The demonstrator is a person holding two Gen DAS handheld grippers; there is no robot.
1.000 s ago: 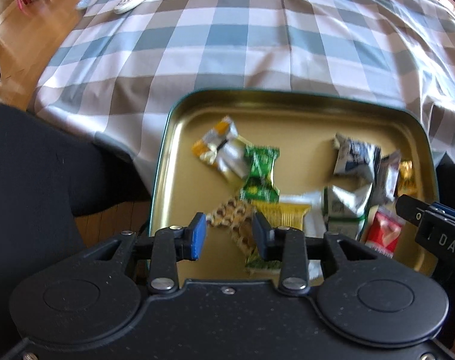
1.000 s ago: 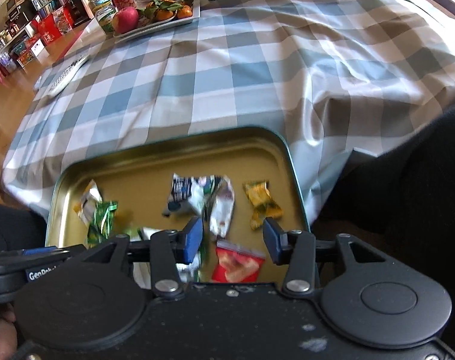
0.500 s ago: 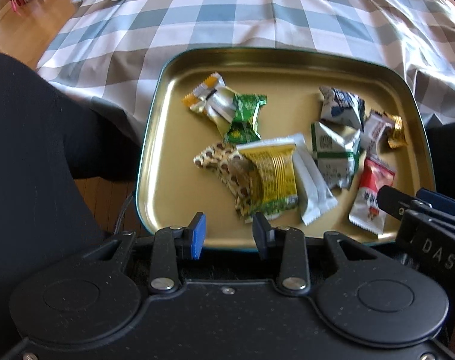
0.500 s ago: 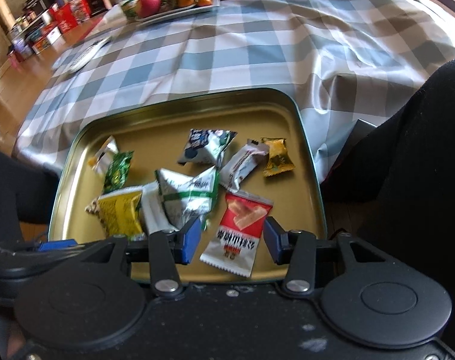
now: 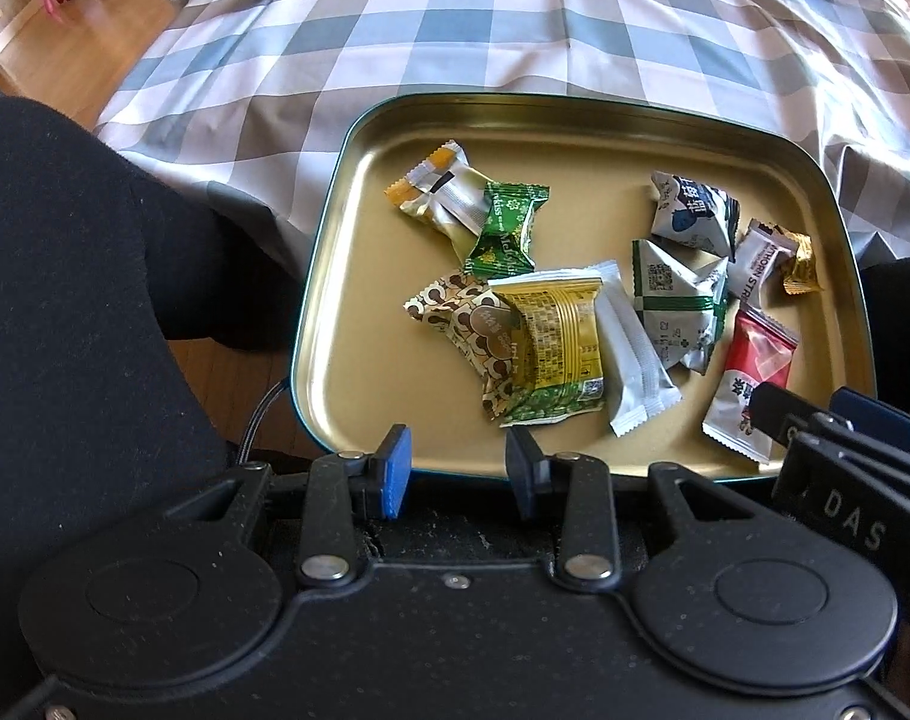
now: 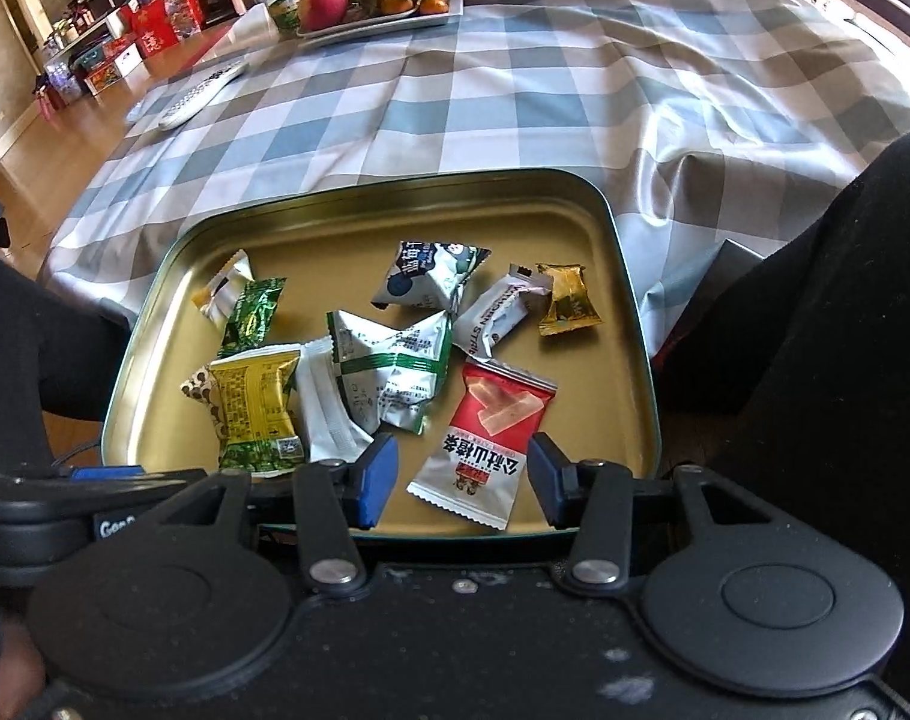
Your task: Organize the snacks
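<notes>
A gold tin tray (image 5: pixel 365 300) (image 6: pixel 605 360) with a green rim holds several wrapped snacks. Among them are a yellow packet (image 5: pixel 551 348) (image 6: pixel 251 402), a green sweet (image 5: pixel 506 231), a white-and-green packet (image 6: pixel 395 372), a blue-and-white packet (image 6: pixel 431 273), a gold sweet (image 6: pixel 566 300) and a red packet (image 6: pixel 491 432) (image 5: pixel 755 366). My left gripper (image 5: pixel 455 456) hangs open over the tray's near rim, with nothing between its fingers. My right gripper (image 6: pixel 461 474) is open above the near right part; the red packet lies below the gap, untouched.
The tray lies at the near edge of a table with a blue-and-grey checked cloth (image 6: pixel 515 90). A remote control (image 6: pixel 203 93) and a plate of fruit (image 6: pixel 383 6) sit far back. A person's black-clad legs (image 5: pixel 65 300) (image 6: pixel 845 300) flank the tray. Wooden floor lies to the left.
Both grippers have drawn back from over the tray's middle to its near rim, so the whole tray now shows. The snacks lie as before and both grippers stay open.
</notes>
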